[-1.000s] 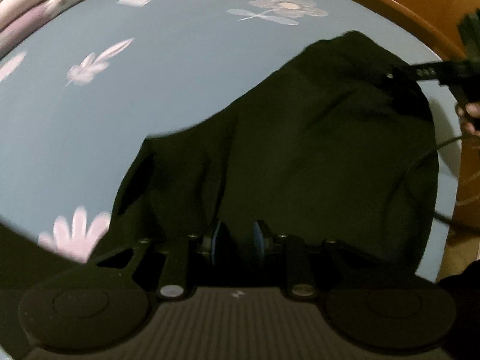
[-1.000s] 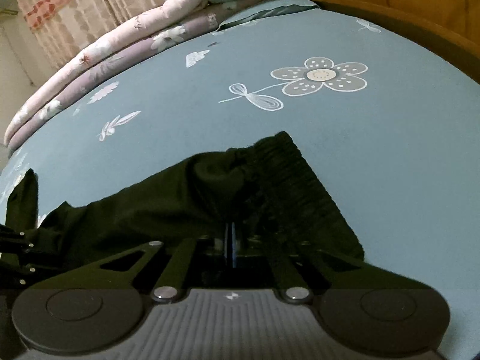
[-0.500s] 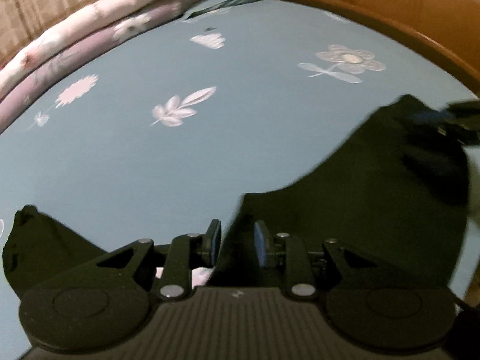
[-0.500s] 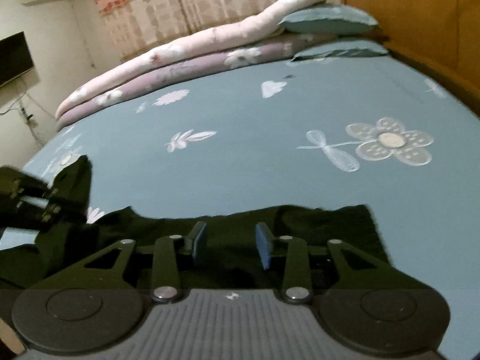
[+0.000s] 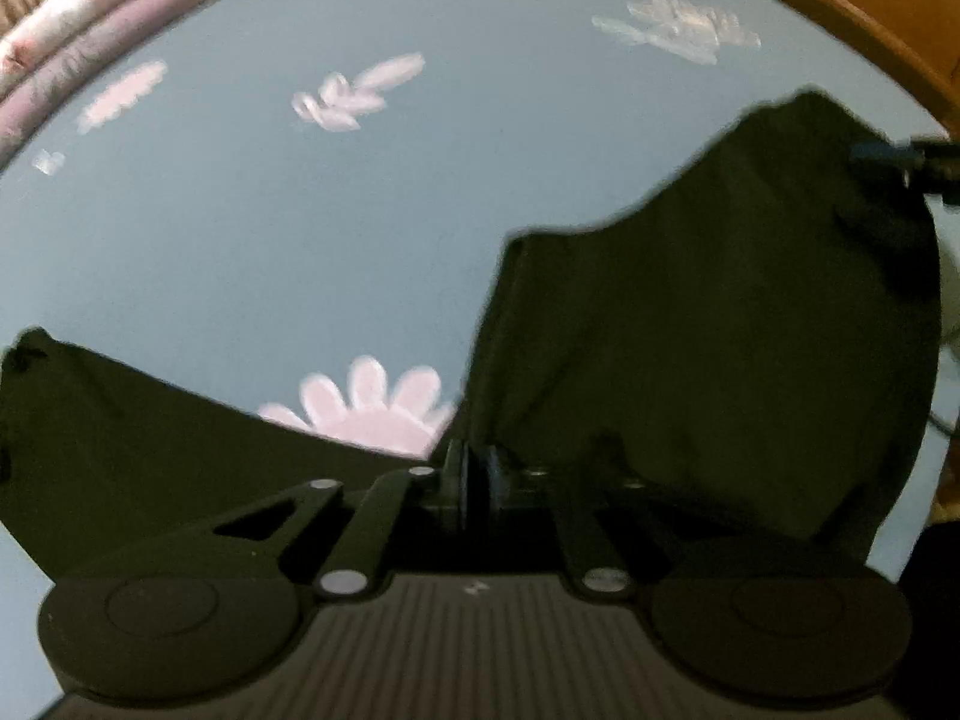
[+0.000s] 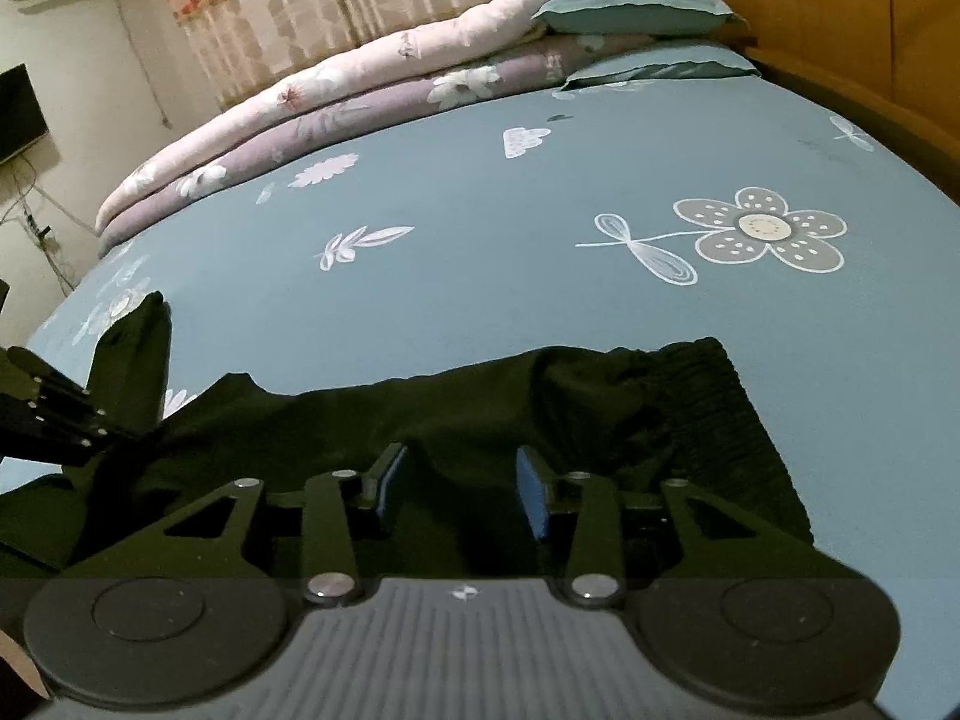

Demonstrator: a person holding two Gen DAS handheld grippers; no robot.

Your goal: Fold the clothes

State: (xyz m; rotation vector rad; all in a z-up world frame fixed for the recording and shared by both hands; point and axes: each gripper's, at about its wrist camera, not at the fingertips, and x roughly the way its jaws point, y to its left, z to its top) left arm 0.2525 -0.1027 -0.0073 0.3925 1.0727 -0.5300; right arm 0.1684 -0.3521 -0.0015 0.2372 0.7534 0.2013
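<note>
A black garment [image 6: 480, 414] lies spread across the blue flowered bedsheet [image 6: 480, 228], its ribbed elastic waistband [image 6: 720, 396] at the right end. My right gripper [image 6: 459, 483] hovers just above the cloth near the waistband. Its jaws are opening, with nothing pinched between the blue pads [image 6: 534, 498]. My left gripper [image 5: 474, 474] is closing, its pads squeezed on a fold of the black garment [image 5: 690, 330] at the fork of the two legs. In the right wrist view the left gripper [image 6: 90, 420] holds a raised flap of cloth at the far left. The right gripper [image 5: 882, 156] shows at the garment's far corner.
Rolled pink and purple quilts [image 6: 336, 96] and teal pillows [image 6: 636, 6] line the far side of the bed. A wooden headboard [image 6: 840, 12] runs along the right. A dark screen [image 6: 18, 114] and cables hang on the wall at left.
The right gripper has let go of the waistband, opened and lifted away from it. The left gripper's jaws have narrowed onto the cloth, and the garment now lies stretched out.
</note>
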